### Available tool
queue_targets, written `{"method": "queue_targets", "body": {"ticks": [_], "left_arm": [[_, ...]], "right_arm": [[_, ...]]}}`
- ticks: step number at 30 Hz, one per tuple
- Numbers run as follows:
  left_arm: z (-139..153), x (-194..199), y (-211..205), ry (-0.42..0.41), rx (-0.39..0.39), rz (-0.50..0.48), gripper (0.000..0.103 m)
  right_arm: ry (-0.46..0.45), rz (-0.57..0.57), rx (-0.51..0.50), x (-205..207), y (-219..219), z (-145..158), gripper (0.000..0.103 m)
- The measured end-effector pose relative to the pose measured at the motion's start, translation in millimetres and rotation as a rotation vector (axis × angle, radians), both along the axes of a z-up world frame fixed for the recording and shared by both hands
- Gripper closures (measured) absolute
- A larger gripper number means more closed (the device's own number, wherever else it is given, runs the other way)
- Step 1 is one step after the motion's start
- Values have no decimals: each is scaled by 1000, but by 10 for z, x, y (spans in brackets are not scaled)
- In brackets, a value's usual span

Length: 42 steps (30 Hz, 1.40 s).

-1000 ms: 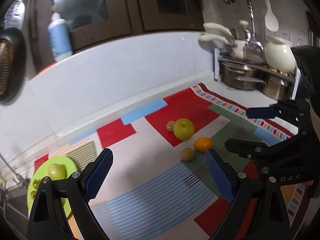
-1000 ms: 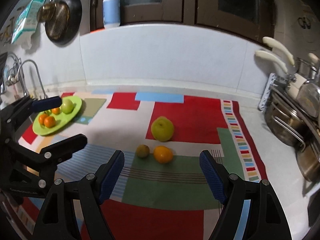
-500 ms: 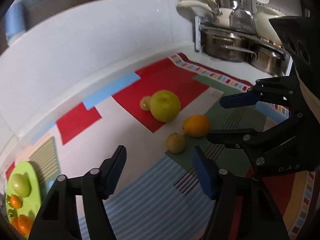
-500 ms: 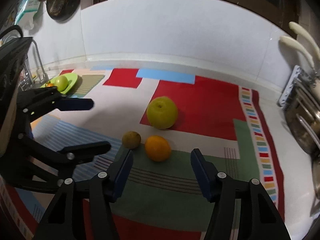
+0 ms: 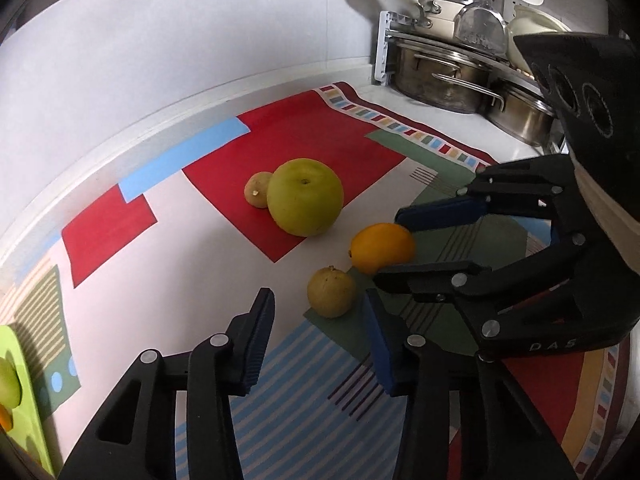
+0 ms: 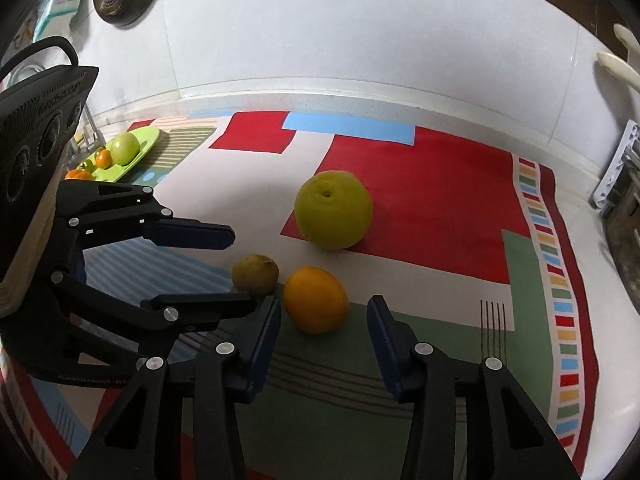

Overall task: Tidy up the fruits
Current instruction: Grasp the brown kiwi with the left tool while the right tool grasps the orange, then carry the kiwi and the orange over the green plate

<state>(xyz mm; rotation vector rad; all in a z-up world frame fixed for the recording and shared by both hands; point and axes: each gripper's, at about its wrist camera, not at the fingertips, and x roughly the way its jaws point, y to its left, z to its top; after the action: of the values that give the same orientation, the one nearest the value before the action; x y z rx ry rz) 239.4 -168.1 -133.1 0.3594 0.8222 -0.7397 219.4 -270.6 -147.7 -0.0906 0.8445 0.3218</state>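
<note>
Compared with a second ago, you have brought both tools down and in toward the fruit: the bottle and cabinets have dropped out of the top of both views, and the fruit now fills the middle. Both pairs of jaws stood much wider then.

Your left hand-held gripper is closing, its pads either side of the small brownish-yellow fruit at centre frame; you cannot tell whether the pads touch it yet. Your right hand-held gripper is closing too, with the orange just ahead of its tips in the lower middle of the right wrist view, not clearly pressed.

The orange is smooth, bright and slightly oval; the small fruit beside it is dull and speckled, with a stem nub. Above them sits a large yellow-green round fruit on a red patch of the patterned mat covering the table, with another small yellowish fruit touching its left side. The green plate with more fruit lies at the upper left of the right wrist view.
</note>
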Motion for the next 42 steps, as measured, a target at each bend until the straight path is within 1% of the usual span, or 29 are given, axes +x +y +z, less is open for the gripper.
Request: {"method": "queue_targets", "body": {"ticks": [1, 3, 4, 6, 10, 16, 24, 33, 42], "left_arm": [[-1, 9, -10, 5, 1, 0, 62], [-4, 31, -23, 14, -2, 3, 67], [-3, 40, -26, 22, -6, 3, 69], [-3, 61, -31, 39, -13, 5, 76], [5, 55, -18, 42, -11, 18, 76], [30, 7, 44, 48, -15, 74, 76], [160, -144, 164, 36, -38, 141, 76], [459, -413, 443, -40, -81, 221, 76], [703, -679, 879, -99, -129, 333, 76]], "right_arm": [[7, 6, 9, 10, -7, -10, 62], [18, 12, 23, 23, -14, -22, 68], [22, 15, 29, 28, -15, -30, 68], [20, 9, 35, 18, -27, -31, 68], [16, -21, 53, 4, -64, -36, 68], [1, -85, 83, -54, -117, -23, 69], [-35, -124, 117, -226, -100, 116, 69], [-101, -138, 150, -428, 59, 387, 69], [-181, -88, 178, -651, 389, 702, 69]]}}
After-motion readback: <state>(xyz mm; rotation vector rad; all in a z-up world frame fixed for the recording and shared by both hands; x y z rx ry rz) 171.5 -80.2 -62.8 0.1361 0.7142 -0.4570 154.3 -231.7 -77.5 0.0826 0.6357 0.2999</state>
